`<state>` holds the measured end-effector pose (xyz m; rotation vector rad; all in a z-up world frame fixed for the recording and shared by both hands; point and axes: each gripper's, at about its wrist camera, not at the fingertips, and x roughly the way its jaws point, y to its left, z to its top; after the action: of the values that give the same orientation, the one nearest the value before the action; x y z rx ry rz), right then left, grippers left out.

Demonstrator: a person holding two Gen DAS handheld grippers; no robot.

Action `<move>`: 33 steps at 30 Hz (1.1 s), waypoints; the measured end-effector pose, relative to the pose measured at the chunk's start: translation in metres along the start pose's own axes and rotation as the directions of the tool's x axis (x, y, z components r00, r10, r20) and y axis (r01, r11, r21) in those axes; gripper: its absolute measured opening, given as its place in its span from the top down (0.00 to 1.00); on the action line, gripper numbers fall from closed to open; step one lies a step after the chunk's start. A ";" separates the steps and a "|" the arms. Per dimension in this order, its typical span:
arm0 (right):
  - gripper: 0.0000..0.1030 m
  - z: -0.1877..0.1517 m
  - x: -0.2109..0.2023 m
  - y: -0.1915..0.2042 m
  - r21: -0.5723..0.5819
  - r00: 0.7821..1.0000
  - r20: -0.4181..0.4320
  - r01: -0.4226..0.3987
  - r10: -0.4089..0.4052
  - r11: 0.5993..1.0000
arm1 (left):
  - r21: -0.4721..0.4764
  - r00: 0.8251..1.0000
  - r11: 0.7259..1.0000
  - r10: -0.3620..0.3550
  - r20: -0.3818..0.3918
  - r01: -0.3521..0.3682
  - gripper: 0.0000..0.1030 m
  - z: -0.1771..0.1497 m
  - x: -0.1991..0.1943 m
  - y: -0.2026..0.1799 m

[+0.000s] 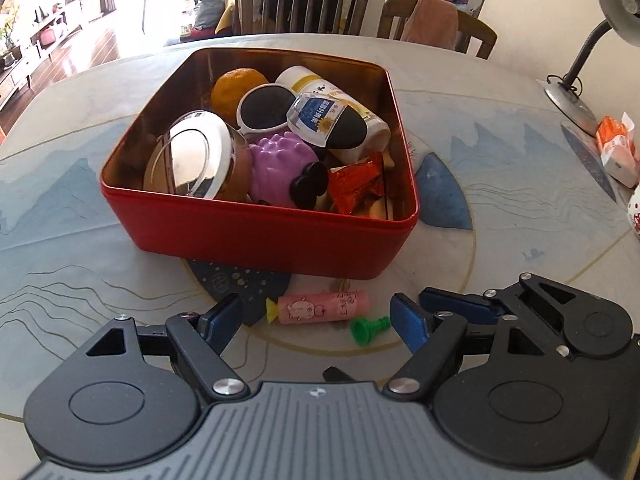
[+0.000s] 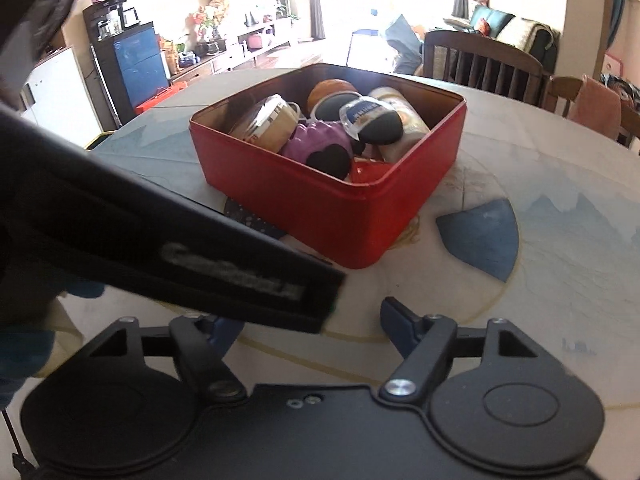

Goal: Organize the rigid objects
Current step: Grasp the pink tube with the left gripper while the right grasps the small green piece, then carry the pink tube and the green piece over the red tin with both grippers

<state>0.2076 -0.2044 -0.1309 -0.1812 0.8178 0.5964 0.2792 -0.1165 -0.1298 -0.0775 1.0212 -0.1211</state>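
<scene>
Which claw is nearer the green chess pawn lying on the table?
Left. The left claw brackets the green chess pawn; the right claw shows no pawn, its view partly blocked by the other tool.

One red tin, one pink roll, one green peg, perhaps two chairs.

We see a red tin mid-frame, filled with items; a pink roll and green peg lie below it.
</scene>
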 end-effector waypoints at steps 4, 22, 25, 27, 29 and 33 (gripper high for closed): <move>0.45 0.002 0.000 0.001 -0.017 1.000 0.011 -0.010 0.010 1.000 | 0.008 0.999 0.999 0.040 0.009 -0.040 0.22 0.000 0.006 -0.004; 0.64 0.002 0.002 0.009 -0.096 0.999 0.028 0.019 -0.016 0.995 | 0.027 0.998 0.998 0.063 0.021 -0.064 0.42 -0.007 0.009 0.003; 0.70 0.002 0.002 0.011 -0.103 0.999 0.030 0.021 -0.018 0.994 | 0.013 0.997 0.997 0.070 0.024 -0.071 0.42 -0.009 0.007 0.011; 0.75 0.001 0.001 0.012 -0.104 0.999 0.032 0.025 -0.022 0.994 | 0.004 0.997 0.997 0.073 0.026 -0.073 0.42 -0.010 0.004 0.016; 0.77 0.001 0.001 0.014 -0.107 0.999 0.033 0.034 -0.030 0.994 | 0.008 0.996 0.997 0.079 0.037 -0.079 0.42 -0.012 0.001 0.020; 0.77 0.000 0.001 0.016 -0.092 0.998 0.034 0.049 -0.047 0.995 | 0.014 0.995 0.996 0.089 0.044 -0.090 0.42 -0.017 -0.005 0.027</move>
<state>0.1992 -0.1909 -0.1300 -0.2746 0.7539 0.5908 0.2636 -0.0895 -0.1377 -0.0198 0.9788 -0.0452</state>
